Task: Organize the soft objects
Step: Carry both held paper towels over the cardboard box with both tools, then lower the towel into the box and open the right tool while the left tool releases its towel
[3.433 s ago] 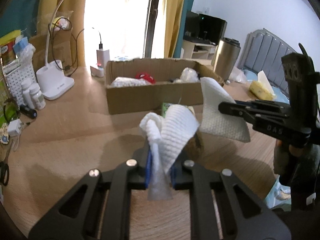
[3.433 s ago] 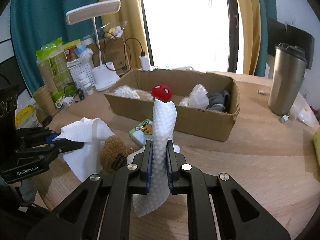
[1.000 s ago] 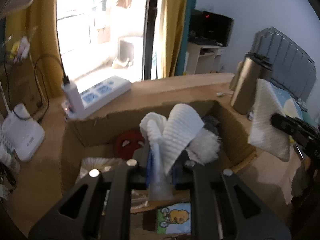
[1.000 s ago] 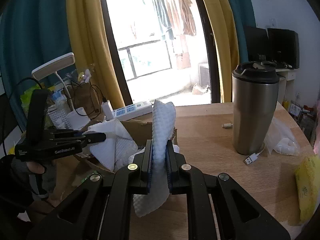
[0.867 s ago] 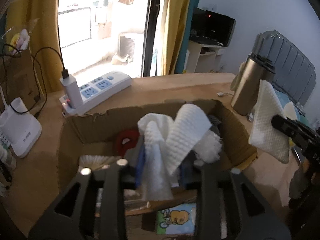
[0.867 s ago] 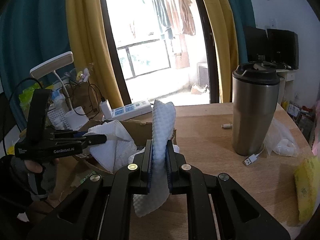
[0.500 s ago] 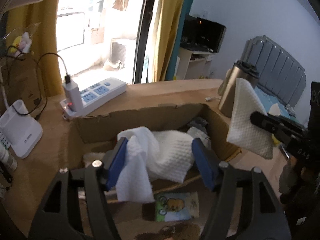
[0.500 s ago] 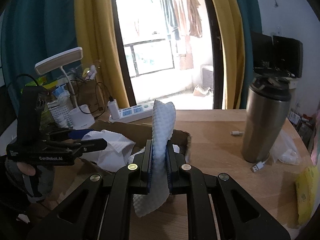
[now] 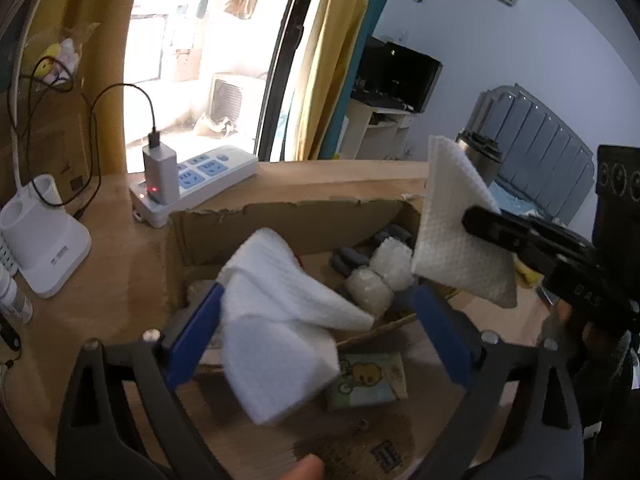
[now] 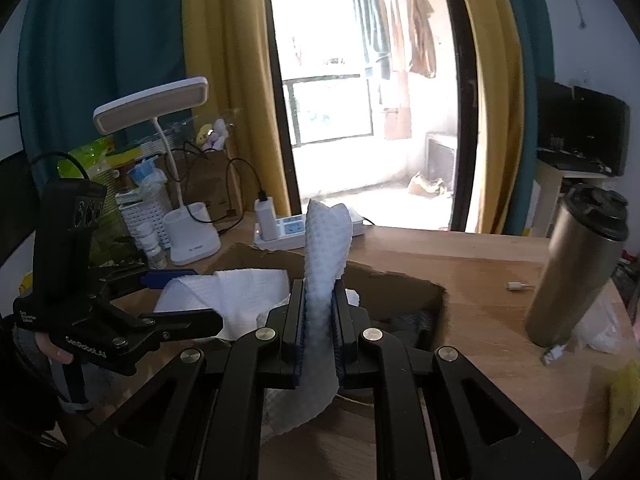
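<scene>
My left gripper (image 9: 316, 320) is wide open above the near edge of the cardboard box (image 9: 288, 216). A white folded cloth (image 9: 280, 320) hangs loose between its blue pads, over the box's near wall. My right gripper (image 10: 319, 320) is shut on a second white waffle cloth (image 10: 326, 248) and holds it upright above the box's right end; it also shows in the left wrist view (image 9: 452, 236). The box holds white bubble wrap (image 9: 380, 276) and a dark grey item (image 9: 352, 260). The left gripper shows in the right wrist view (image 10: 180, 300).
A small cartoon tissue pack (image 9: 368, 380) lies on the wooden table in front of the box. A steel tumbler (image 10: 576, 272) stands to the right. A power strip (image 9: 200, 180) with a charger and a white lamp base (image 9: 44, 248) stand behind and left of the box.
My left gripper has moved from the table front to over the box and opened, letting go of its white cloth. My right gripper has followed over the box, still shut on its cloth.
</scene>
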Available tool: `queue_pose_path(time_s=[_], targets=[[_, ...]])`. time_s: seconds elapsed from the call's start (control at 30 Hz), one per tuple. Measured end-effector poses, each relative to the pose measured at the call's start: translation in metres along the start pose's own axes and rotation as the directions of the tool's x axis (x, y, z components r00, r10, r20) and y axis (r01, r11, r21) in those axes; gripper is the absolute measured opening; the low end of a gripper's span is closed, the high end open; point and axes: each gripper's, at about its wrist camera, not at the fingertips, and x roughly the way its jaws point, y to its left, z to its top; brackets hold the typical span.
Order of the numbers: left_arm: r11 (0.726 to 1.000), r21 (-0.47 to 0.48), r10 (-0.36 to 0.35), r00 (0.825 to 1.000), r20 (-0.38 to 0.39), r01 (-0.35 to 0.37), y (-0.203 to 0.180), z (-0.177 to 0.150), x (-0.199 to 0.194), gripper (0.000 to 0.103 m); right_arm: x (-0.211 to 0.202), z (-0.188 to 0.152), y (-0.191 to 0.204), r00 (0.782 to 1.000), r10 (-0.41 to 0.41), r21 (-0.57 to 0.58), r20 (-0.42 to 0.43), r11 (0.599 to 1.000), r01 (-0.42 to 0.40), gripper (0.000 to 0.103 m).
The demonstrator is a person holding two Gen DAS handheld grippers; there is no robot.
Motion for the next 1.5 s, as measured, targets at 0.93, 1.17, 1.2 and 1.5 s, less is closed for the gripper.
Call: queue_pose_path(time_s=[0.93, 1.17, 1.2, 1.5], targets=[[0.986, -0.166, 0.028, 0.994, 0.11, -0.009, 0.08, -0.025, -0.05, 0.099, 0.124, -0.02, 0.048, 0.949, -0.006, -0.047, -0.314, 0.999, -0.01, 0.013], [0.988, -0.154, 0.021, 0.995, 0.098, -0.006, 0.073, -0.027, -0.046, 0.099, 0.118, -0.023, 0.028, 0.948, -0.068, -0.032, -0.311, 0.998, 0.061, 0.014], [0.988, -0.154, 0.02, 0.995, 0.096, -0.005, 0.072, -0.028, -0.046, 0.099, 0.116, -0.023, 0.027, 0.948, -0.083, -0.037, -0.307, 0.996, 0.075, 0.014], [0.989, -0.145, 0.018, 0.996, 0.083, -0.006, 0.062, -0.028, -0.046, 0.099, 0.111, -0.023, 0.017, 0.952, -0.051, 0.023, -0.303, 0.998, 0.061, 0.031]])
